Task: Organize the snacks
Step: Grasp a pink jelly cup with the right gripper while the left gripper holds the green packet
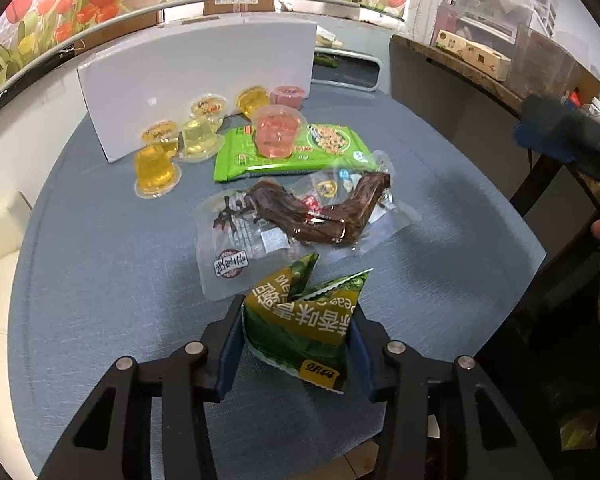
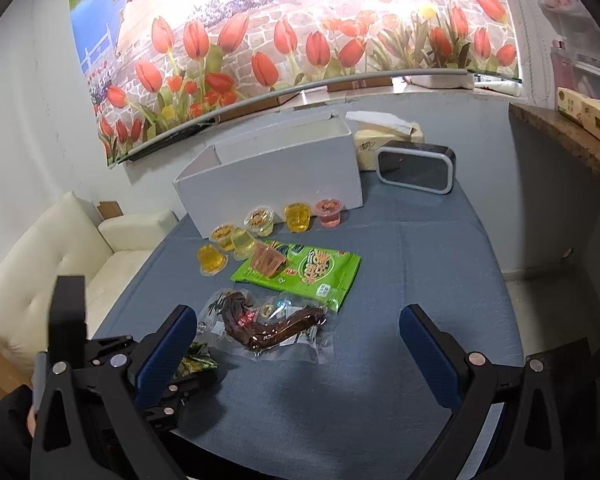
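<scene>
The left gripper (image 1: 296, 344) pinches a light, crinkly green snack bag (image 1: 300, 328) across its soft, puffy middle, while the right gripper (image 2: 296, 356) hangs spread.

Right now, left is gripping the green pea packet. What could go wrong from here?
1. The left gripper pinches the small green packet by its crumpled sides; it could slip or burst.
2. The pink jelly cup rests on the big green bag; moving that bag would probably tip it.
</scene>
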The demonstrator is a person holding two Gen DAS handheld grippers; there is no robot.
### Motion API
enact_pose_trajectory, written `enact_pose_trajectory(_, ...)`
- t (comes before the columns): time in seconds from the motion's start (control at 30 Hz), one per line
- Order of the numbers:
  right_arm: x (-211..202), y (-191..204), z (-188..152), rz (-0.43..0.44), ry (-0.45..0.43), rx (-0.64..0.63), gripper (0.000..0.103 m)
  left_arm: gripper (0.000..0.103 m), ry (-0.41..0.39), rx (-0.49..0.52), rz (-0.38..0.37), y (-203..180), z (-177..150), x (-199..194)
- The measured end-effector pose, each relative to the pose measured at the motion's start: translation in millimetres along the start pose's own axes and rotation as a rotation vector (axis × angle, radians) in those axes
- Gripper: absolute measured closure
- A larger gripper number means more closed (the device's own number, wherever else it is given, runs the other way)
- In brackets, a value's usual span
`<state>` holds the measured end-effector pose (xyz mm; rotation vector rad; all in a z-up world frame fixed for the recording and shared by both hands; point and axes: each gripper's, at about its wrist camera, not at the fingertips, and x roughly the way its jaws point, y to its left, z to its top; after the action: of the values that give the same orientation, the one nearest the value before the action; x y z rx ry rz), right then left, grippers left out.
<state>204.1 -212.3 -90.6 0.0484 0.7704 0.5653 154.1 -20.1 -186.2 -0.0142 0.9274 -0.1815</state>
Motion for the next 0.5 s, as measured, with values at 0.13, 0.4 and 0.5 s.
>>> enact_pose_trajectory(0.13,21.2,5.9,1.2,0.008,0.041,-0.047,0.0,0.052,-0.04,0.0,0.007,2.4,5.4,-16.0)
enact_pose_trajectory(0.4,88.8,21.3,26.4,0.043,0.105,-0.155,0.0,0.053,-0.118,-0.041,0.027,23.6,11.0,-50.8)
enact_pose_trajectory(0.5,116.6,26.9,32.5,0.049,0.133,-0.179,0.0,0.053,-0.133,-0.066,0.028,33.1,11.4,-58.8)
